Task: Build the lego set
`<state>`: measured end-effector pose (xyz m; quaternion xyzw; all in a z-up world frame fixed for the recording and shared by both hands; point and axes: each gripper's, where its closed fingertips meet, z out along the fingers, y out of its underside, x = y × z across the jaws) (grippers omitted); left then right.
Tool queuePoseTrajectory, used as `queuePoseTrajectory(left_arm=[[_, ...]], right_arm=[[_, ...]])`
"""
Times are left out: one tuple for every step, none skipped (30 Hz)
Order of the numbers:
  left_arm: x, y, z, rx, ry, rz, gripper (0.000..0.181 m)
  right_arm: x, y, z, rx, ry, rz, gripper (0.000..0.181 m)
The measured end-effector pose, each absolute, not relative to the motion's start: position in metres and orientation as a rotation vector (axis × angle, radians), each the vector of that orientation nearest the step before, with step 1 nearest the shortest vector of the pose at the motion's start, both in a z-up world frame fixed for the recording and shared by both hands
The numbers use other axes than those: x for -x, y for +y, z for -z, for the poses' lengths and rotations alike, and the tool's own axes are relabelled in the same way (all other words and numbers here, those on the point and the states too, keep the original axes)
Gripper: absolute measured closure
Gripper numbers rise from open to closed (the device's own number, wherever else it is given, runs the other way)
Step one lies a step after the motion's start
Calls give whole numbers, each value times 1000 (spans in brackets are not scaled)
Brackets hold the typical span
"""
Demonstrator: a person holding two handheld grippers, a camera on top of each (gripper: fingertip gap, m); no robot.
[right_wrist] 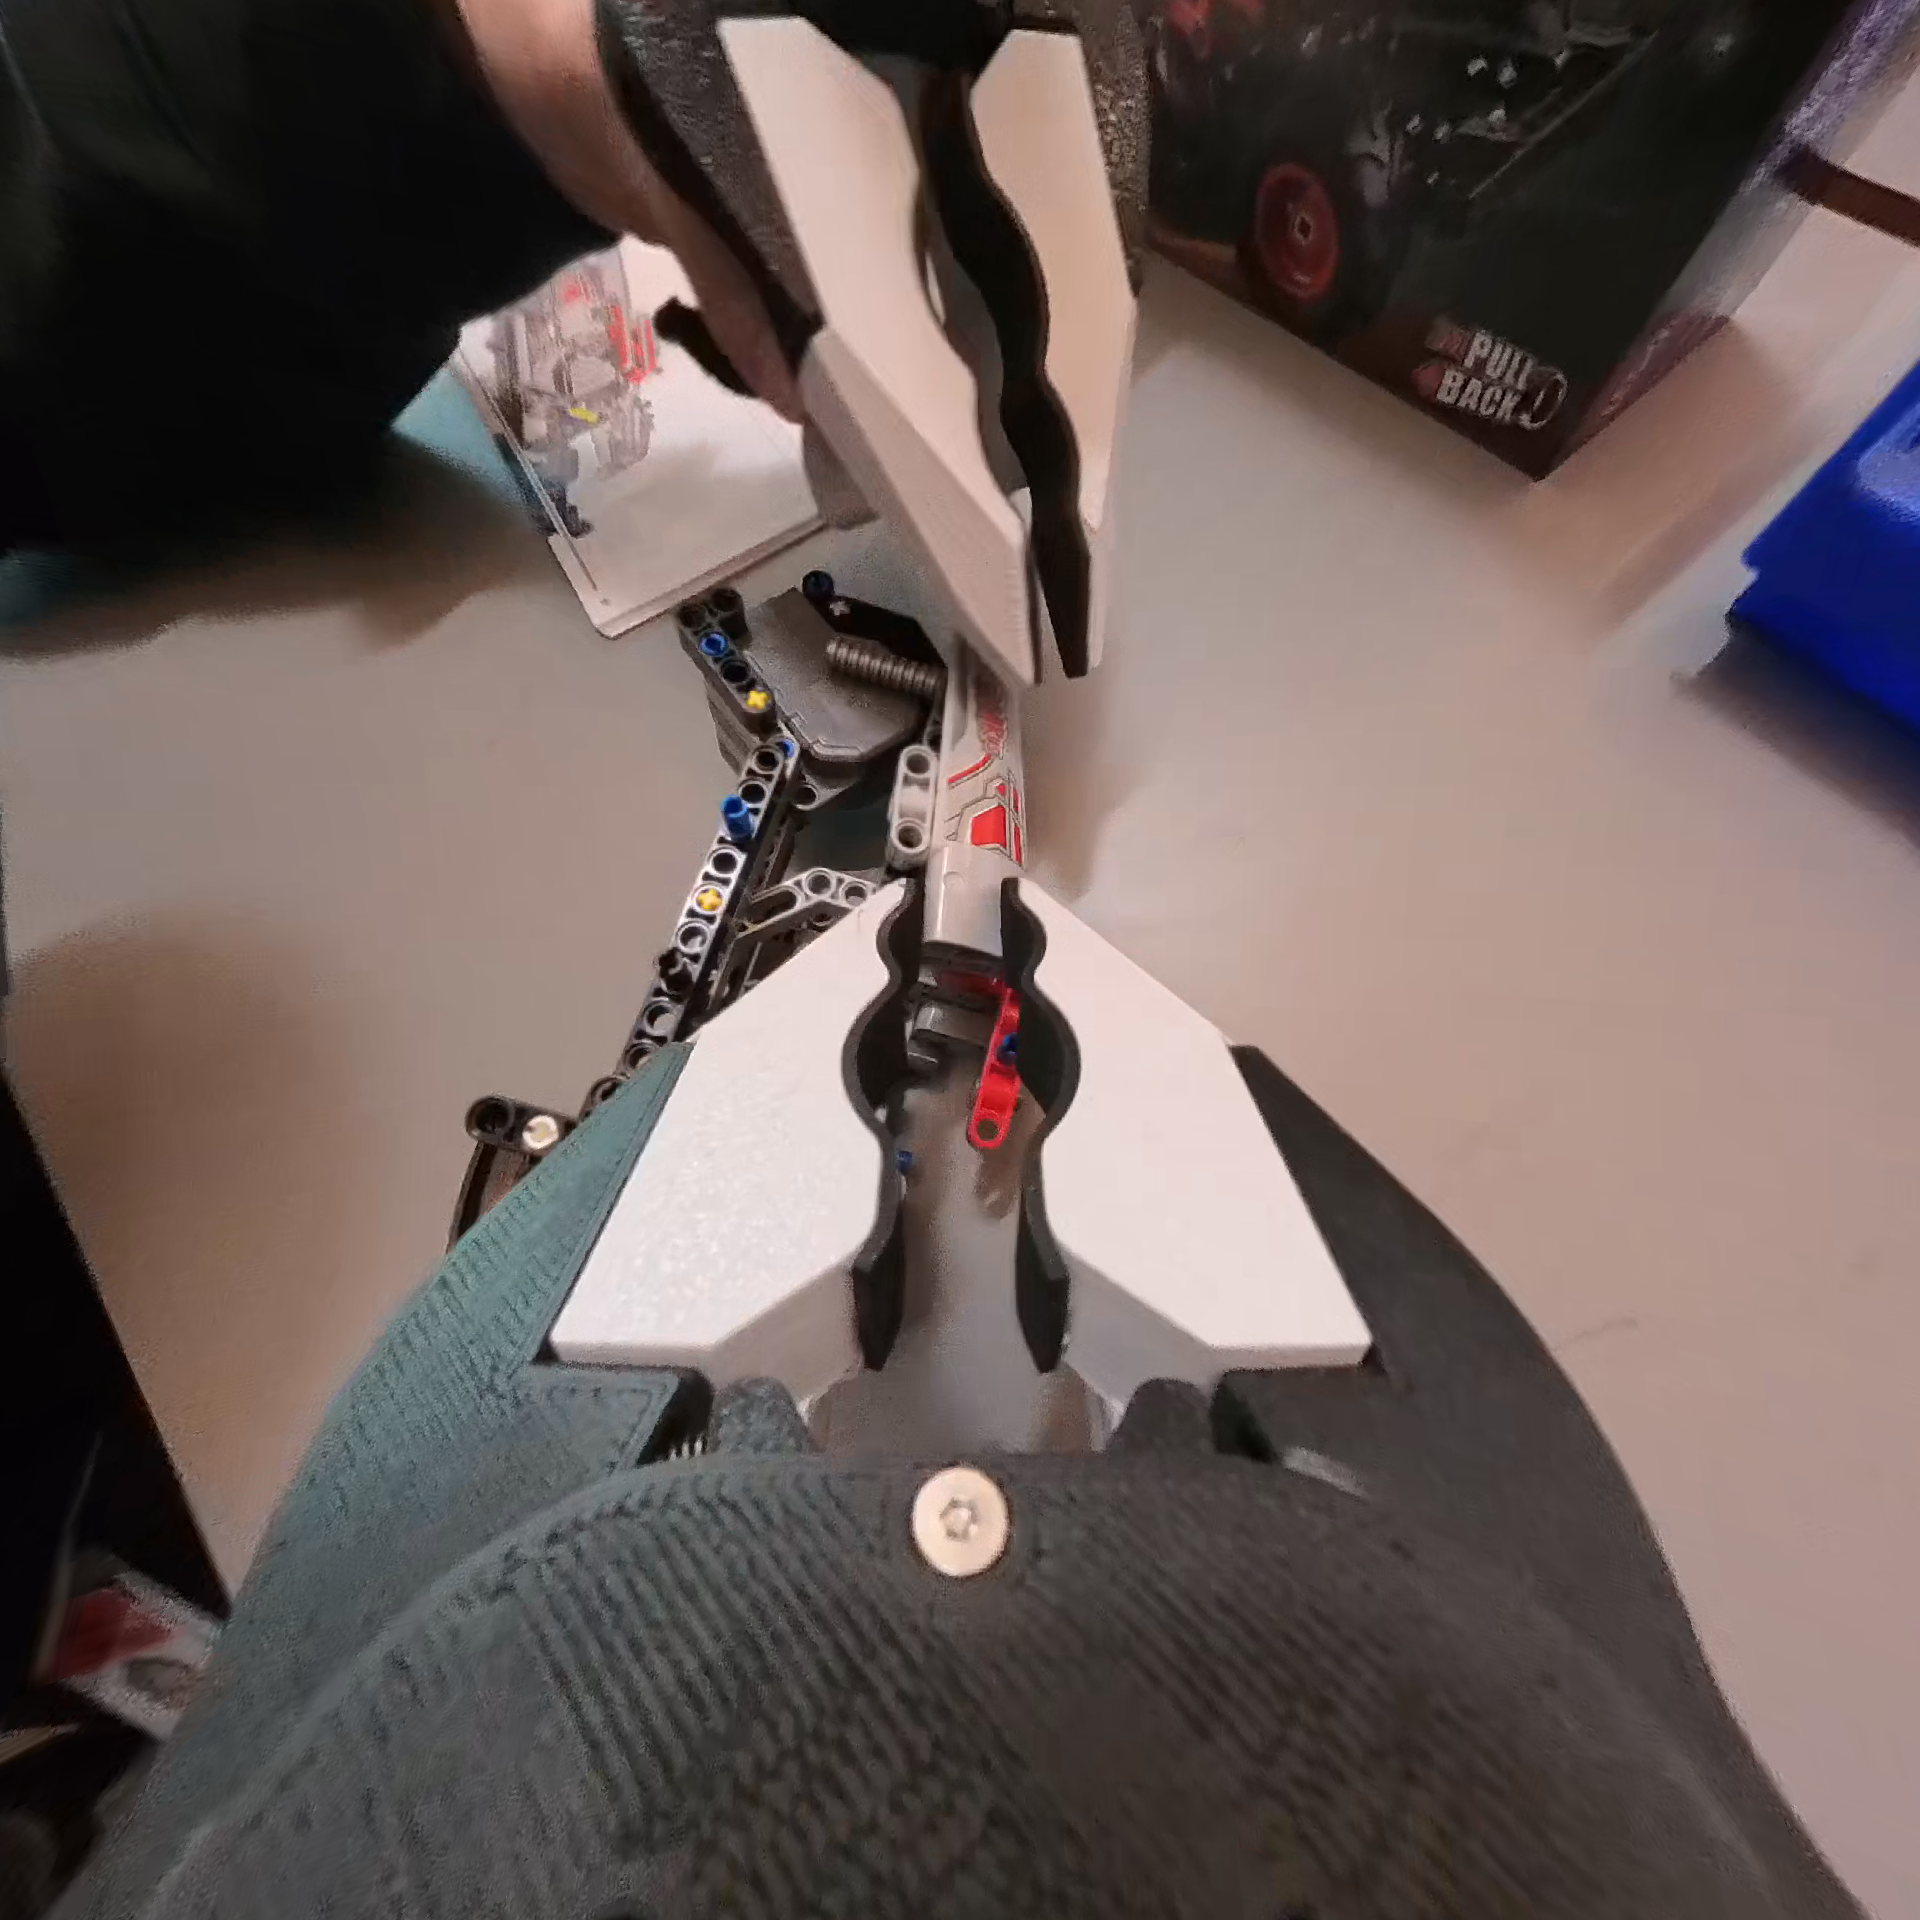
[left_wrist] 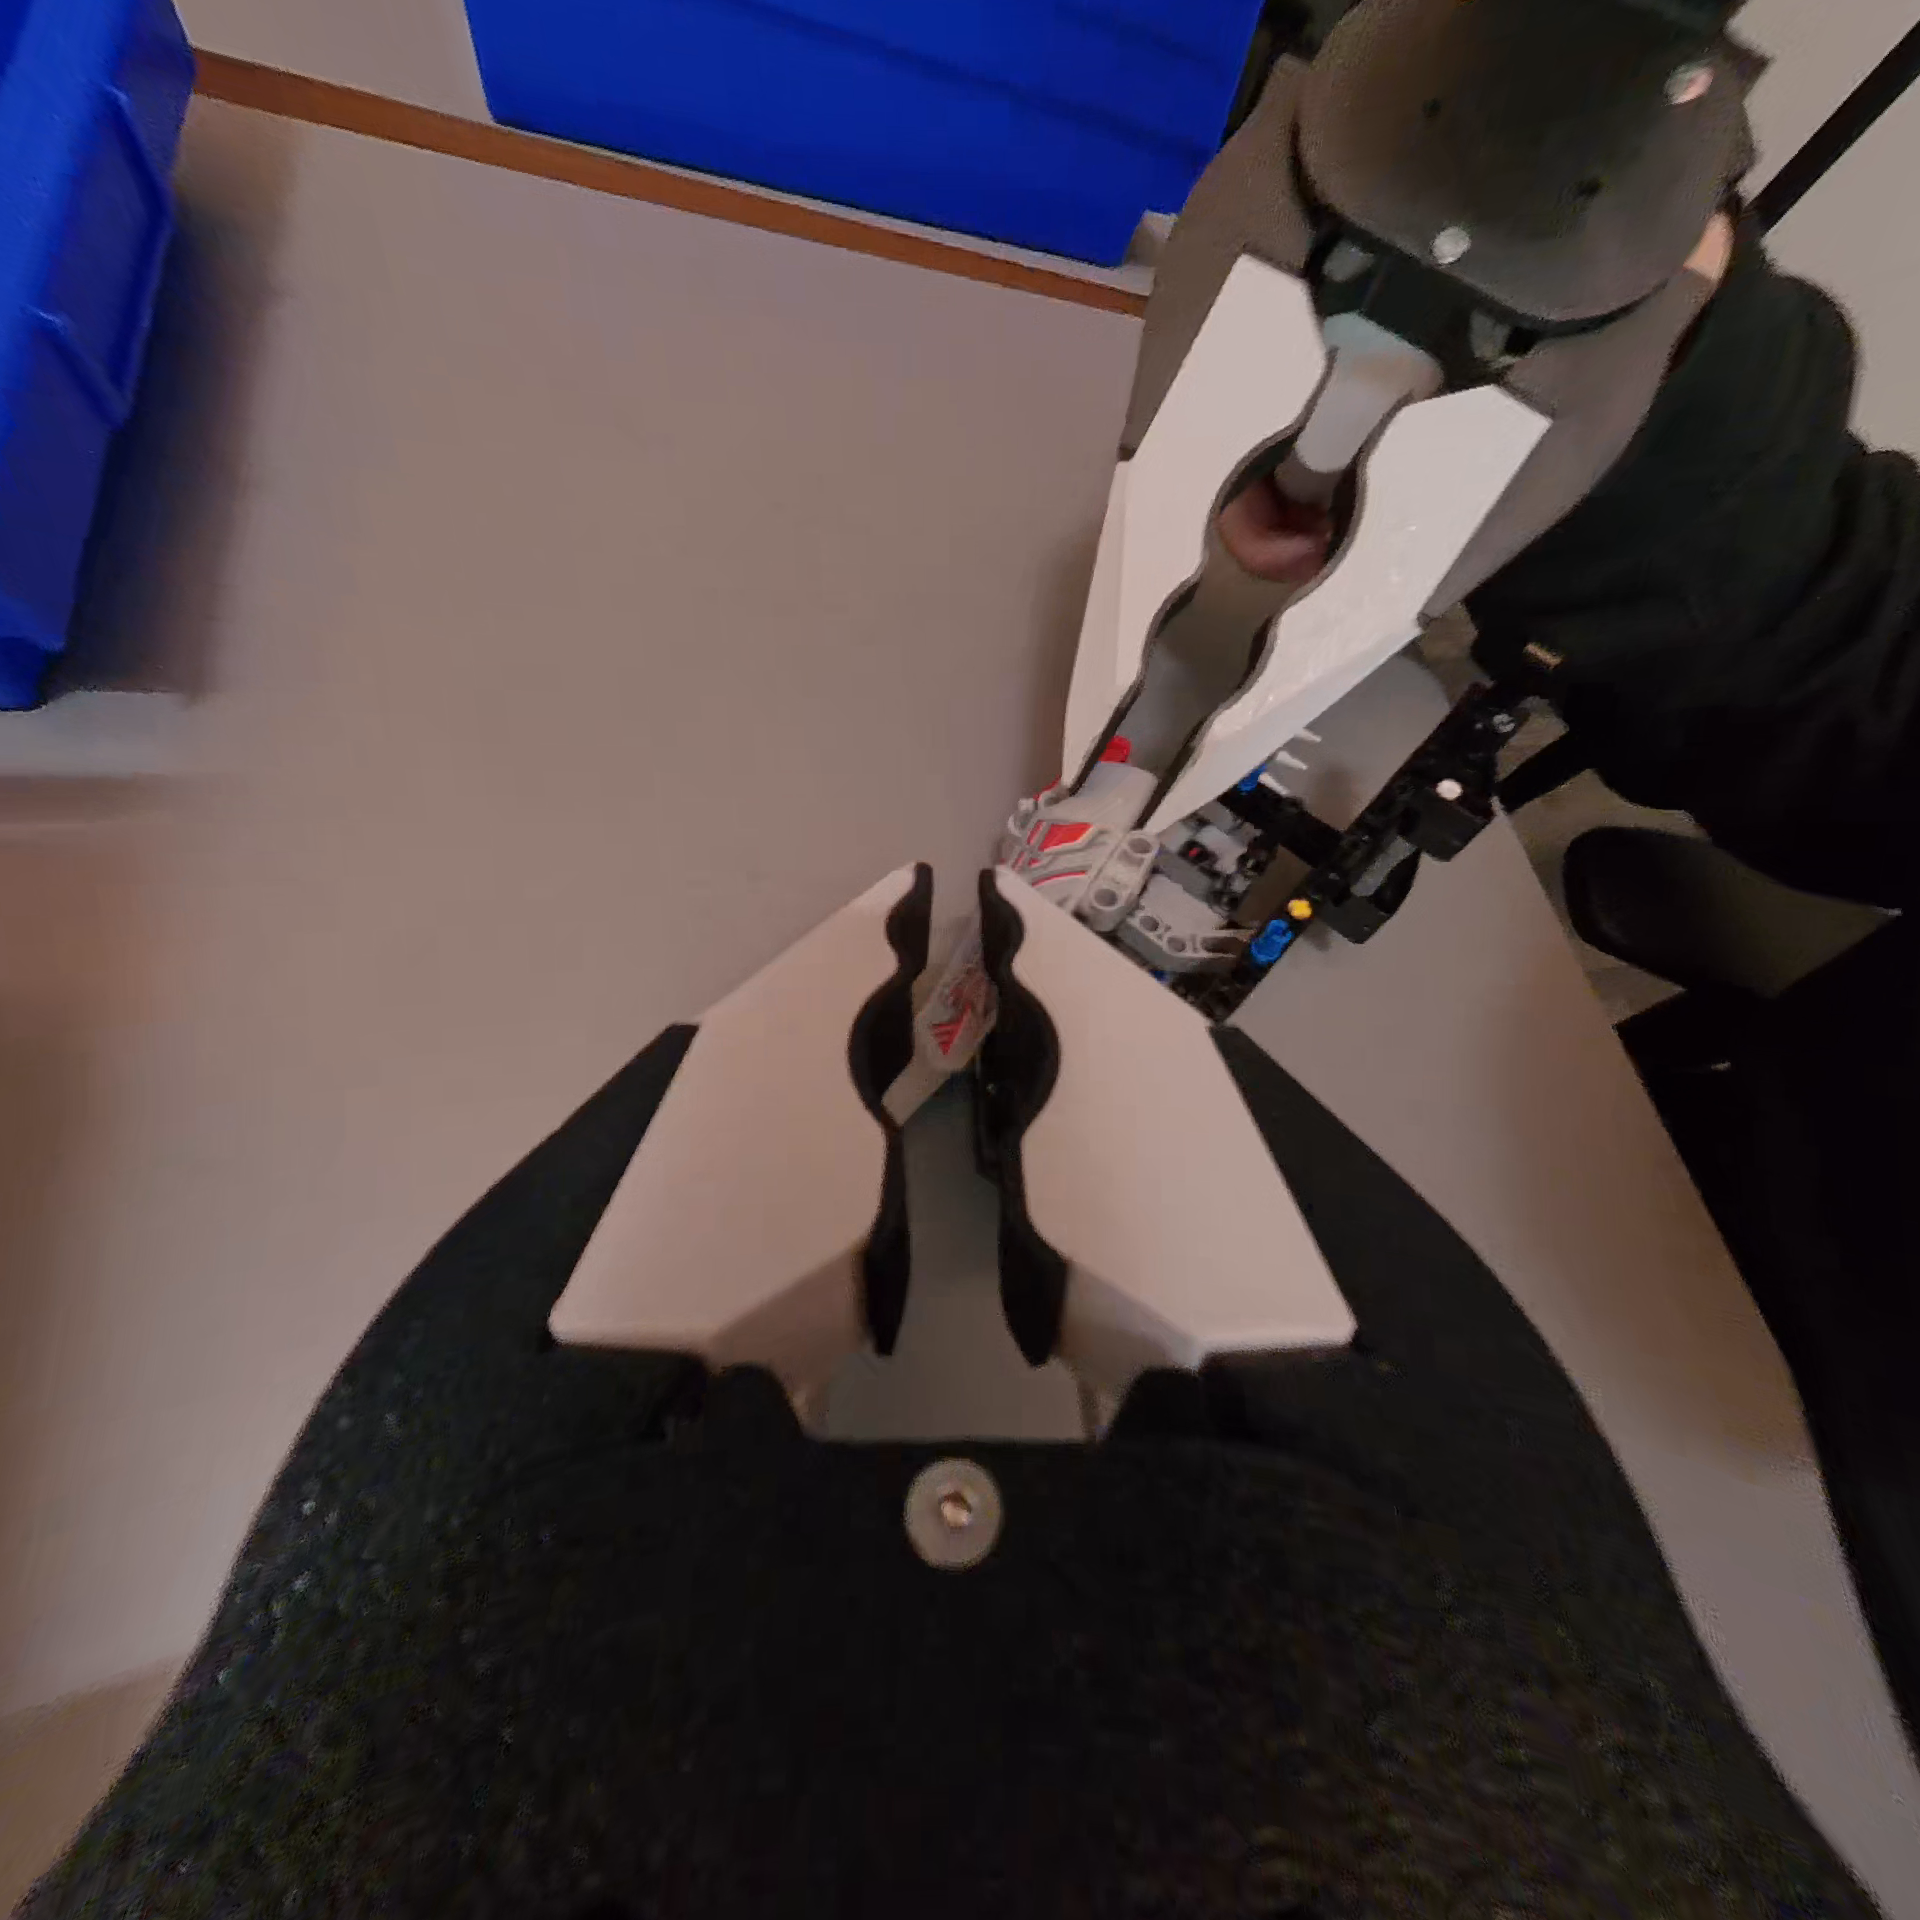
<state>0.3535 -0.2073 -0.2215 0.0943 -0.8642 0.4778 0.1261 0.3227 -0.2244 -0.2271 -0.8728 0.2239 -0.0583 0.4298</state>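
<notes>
A part-built lego model of black beams, grey parts and blue pins lies on the pale table. A long grey panel with red markings runs along its right side. My right gripper is shut on the near end of this panel. My left gripper comes from the far side and is shut on the panel's other end. In the left wrist view, the left gripper pinches the panel, the right gripper faces it, and the model lies behind.
Blue bins stand at the back and left near the table's wooden edge. The open instruction booklet lies beyond the model. The dark set box and another blue bin are on the right. One gripper's finger ends stand about 4 cm off the other's.
</notes>
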Motion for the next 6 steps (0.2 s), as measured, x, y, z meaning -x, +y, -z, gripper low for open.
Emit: queuePoseTrajectory(left_arm=[[-353,-206,225,-261,-2537,-1384,179],[-351,-205,228,-236,-2548,-1367,180],[-347,-205,229,-221,-2543,-1364,180],[-346,-206,228,-223,-2529,-1380,174],[-346,-206,226,-224,-2520,-1391,173],[-346,-204,226,-222,-2524,-1386,171]], right_arm=[[-322,-224,227,2204,538,179,168],[-322,-224,228,2228,529,204,168],[-322,-223,228,2248,524,223,168],[-322,-223,229,2270,522,238,168],[-322,-222,229,2286,522,253,168],[-322,-222,229,2298,523,267,168]])
